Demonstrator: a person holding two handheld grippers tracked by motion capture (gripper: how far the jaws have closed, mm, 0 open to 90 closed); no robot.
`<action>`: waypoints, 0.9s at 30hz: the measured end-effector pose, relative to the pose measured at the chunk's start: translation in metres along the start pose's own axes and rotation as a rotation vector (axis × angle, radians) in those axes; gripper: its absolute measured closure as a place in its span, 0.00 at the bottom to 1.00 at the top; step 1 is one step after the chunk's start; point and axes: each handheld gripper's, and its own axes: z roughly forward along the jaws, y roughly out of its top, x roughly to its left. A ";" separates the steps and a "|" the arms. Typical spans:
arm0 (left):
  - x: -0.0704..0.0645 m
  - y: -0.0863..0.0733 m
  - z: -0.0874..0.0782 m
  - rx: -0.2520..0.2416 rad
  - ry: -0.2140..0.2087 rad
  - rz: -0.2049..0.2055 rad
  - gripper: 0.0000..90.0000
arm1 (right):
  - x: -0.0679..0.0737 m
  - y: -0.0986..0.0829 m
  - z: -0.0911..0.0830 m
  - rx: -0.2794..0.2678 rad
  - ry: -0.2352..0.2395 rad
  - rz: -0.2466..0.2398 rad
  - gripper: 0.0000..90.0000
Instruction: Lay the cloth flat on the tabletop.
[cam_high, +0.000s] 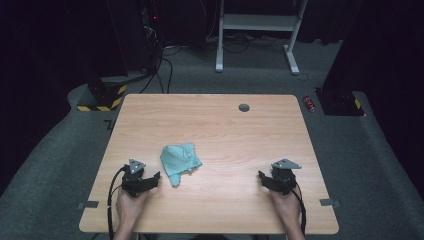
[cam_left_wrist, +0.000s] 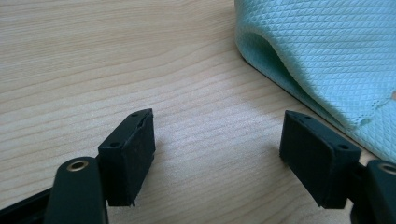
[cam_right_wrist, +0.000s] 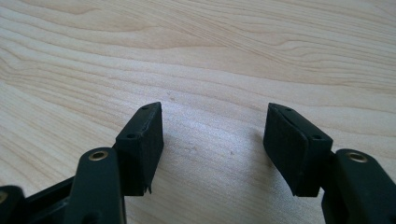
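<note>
At the left of the tabletop (cam_high: 220, 125), the left gripper (cam_high: 155, 178) rests with its fingers (cam_left_wrist: 133, 149) spread and empty, just beside the crumpled teal cloth (cam_high: 179, 161). That cloth lies left of centre, bunched into soft folds with a woven diamond texture; it looks light, limp and unbreakable, likely to drape and slip flat unless pinched firmly. The raised fold along its near edge (cam_left_wrist: 280, 70) seems the best place to grip. Well apart at the right, the right gripper (cam_high: 261, 177) has its fingers (cam_right_wrist: 144, 140) spread over bare wood.
</note>
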 end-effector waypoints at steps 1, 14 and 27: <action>0.000 0.000 0.000 0.000 0.000 0.000 0.30 | 0.000 0.000 0.000 0.000 0.000 0.000 0.42; -0.003 0.001 -0.001 -0.016 -0.073 -0.029 0.31 | 0.000 0.000 0.000 0.000 0.002 -0.003 0.41; -0.020 0.012 -0.006 -0.026 -0.138 -0.017 0.32 | 0.000 0.000 0.000 0.000 0.003 -0.005 0.41</action>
